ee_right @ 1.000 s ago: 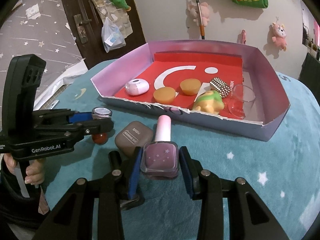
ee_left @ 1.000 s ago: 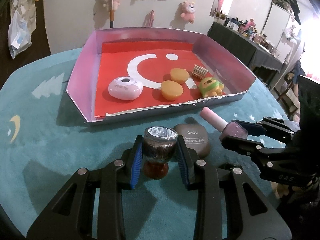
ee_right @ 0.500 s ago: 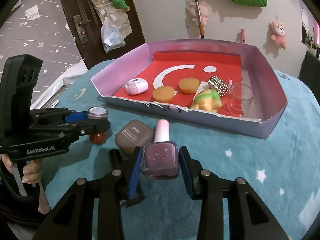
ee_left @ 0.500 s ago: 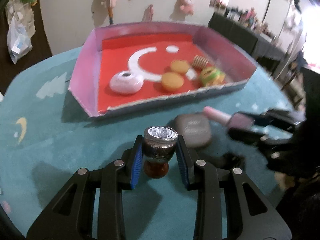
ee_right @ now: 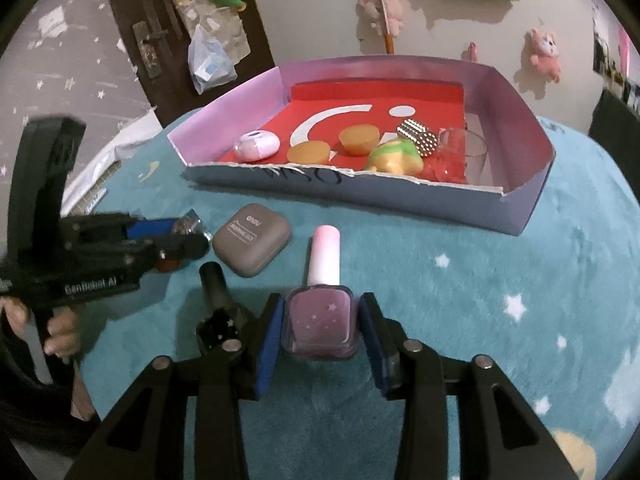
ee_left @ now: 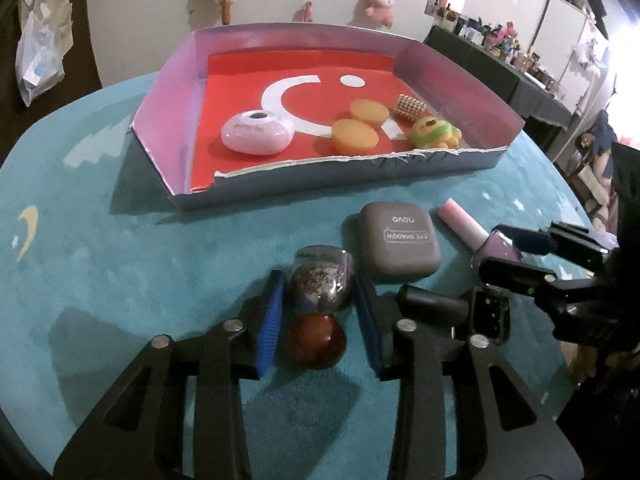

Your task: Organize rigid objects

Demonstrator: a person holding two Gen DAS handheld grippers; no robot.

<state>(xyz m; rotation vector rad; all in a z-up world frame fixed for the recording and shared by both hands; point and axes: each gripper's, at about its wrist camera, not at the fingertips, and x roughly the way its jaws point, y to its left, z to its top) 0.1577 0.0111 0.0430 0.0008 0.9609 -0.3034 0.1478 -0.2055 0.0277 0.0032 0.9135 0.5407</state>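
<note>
Nail polish bottle (ee_right: 319, 322), purple with a pale pink cap, lay on the teal tablecloth (ee_right: 460, 280) between the jaws of the right gripper (ee_right: 320, 326), cap pointing toward the box (ee_right: 440, 200). Those jaws had just been opening, and a thin gap showed on each side between the blue pads and the glass, so the bottle was no longer clamped. From the left wrist camera only the cap and part of the purple glass were visible; the rest sat behind the black fingers.

A small glitter jar (ee_left: 320, 284) with a round reddish-brown lid lay tipped on the cloth between the jaws of the left gripper (ee_left: 318, 320). These jaws had also just been opening and stood clear of the jar. In the right wrist view the jar was mostly hidden by the gripper and blurred.

A grey eyeshadow case (ee_left: 398, 246) rested just beyond both grippers, and a black polish bottle (ee_right: 218, 312) lay beside the right gripper, partly covered by its left finger.

Inside the box sat a white oval gadget (ee_left: 256, 134), two orange discs (ee_left: 356, 136), a studded cube (ee_right: 416, 136), a green-and-yellow toy (ee_left: 434, 132) and a clear cup (ee_right: 460, 154); the near wall cut off the toy's base, and the cup was out of sight from the left camera. A hand (ee_right: 60, 332) gripped the left handle, cut off at the frame edge.
</note>
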